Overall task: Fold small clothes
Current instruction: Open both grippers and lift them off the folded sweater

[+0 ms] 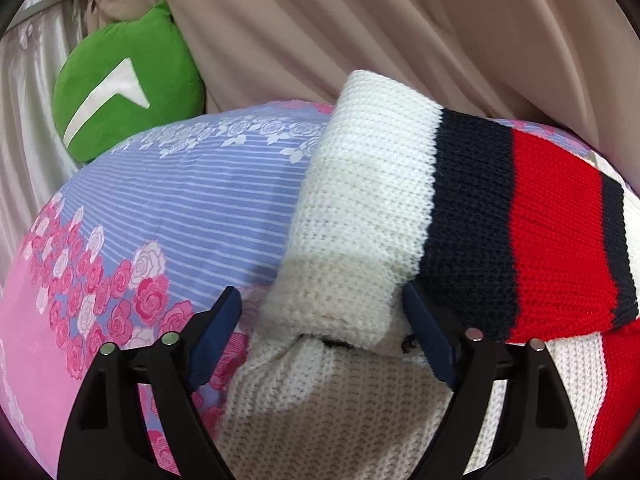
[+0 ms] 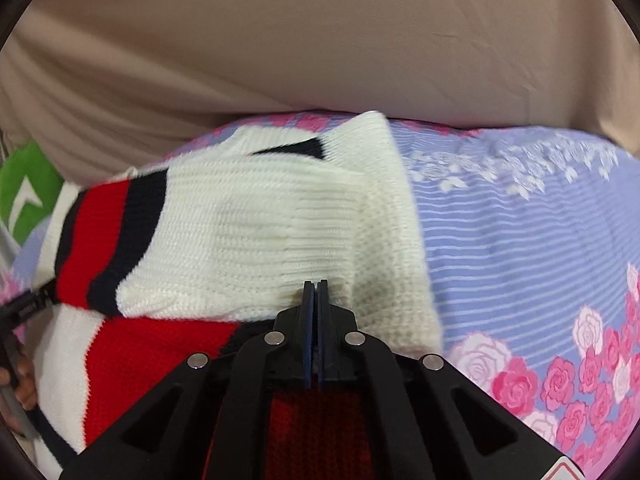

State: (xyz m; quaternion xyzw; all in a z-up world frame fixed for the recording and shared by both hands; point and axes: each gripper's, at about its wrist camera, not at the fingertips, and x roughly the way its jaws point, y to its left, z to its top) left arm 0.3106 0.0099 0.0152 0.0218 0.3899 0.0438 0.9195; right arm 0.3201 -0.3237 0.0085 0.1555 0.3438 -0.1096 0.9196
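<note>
A small knit sweater (image 1: 380, 184), white with navy and red stripes, lies on a floral bedsheet (image 1: 160, 216). A sleeve is folded across its body. My left gripper (image 1: 322, 322) is open, its blue pads on either side of the white cuff at the sweater's near edge, not clamped on it. In the right wrist view the sweater (image 2: 248, 220) lies folded ahead. My right gripper (image 2: 315, 286) is shut, its tips against the white knit edge; whether cloth is pinched between them is hidden.
A green plush cushion (image 1: 128, 88) sits at the bed's far left, also seen in the right wrist view (image 2: 28, 188). A beige curtain (image 1: 360, 20) hangs behind the bed. Open bedsheet (image 2: 520, 240) lies right of the sweater.
</note>
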